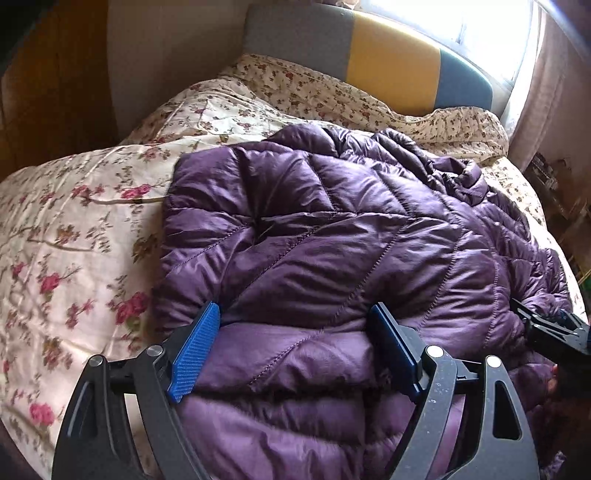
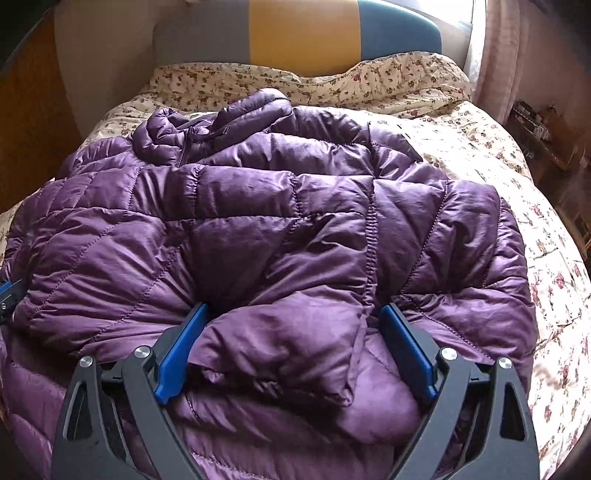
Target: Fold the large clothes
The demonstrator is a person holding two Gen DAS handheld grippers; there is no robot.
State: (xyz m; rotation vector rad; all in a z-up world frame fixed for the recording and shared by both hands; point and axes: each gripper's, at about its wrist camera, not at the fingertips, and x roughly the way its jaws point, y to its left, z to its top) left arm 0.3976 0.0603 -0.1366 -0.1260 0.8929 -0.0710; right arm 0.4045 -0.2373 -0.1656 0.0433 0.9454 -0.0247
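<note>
Jaws wide over puffy quilted jacket

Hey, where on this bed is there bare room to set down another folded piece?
Free: floral quilt left of the purple puffer jacket, and a strip right of it. A narrower band lies between its collar and the pillows. The middle is crowded: the jacket fills it.

Both close above jacket, headboard-facing

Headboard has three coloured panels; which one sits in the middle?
The yellow panel is the middle one of the headboard, with the grey panel on its left and the blue panel on its right, toward the window side.
</note>
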